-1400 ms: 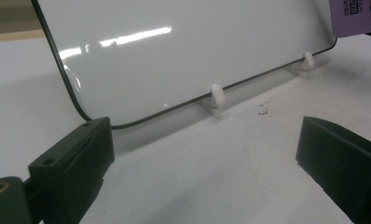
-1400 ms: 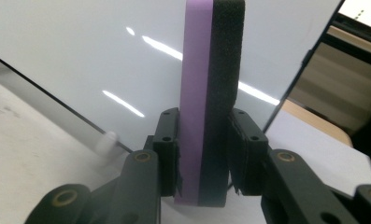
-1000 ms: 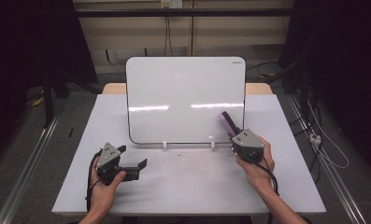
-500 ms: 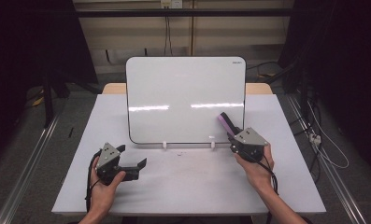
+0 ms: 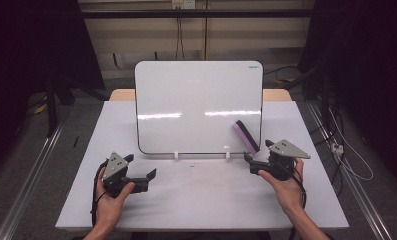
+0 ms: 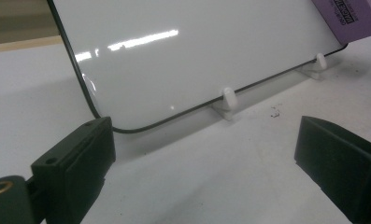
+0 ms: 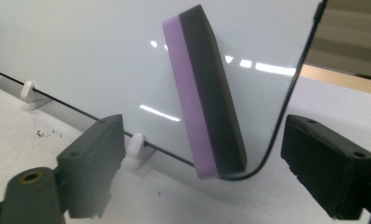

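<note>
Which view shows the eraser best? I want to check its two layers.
The right gripper view: the eraser sits close, purple and dark layers both clear, on the whiteboard. The high view shows it small; the left gripper view catches just a purple corner.

- White table (image 5: 196, 200): flat top, bearing a few dark specks (image 6: 274, 112) near the board's foot.
- Whiteboard (image 5: 196, 100): propped upright near the table's far edge, blank, black-edged, with ceiling lights reflected.
- White clips (image 6: 228, 99): two, seating the board's lower edge.
- Eraser (image 7: 204, 93): purple back, dark felt, tilted against the board's lower right corner.
- Cables (image 5: 351, 160): on the floor, right of the table.
</note>
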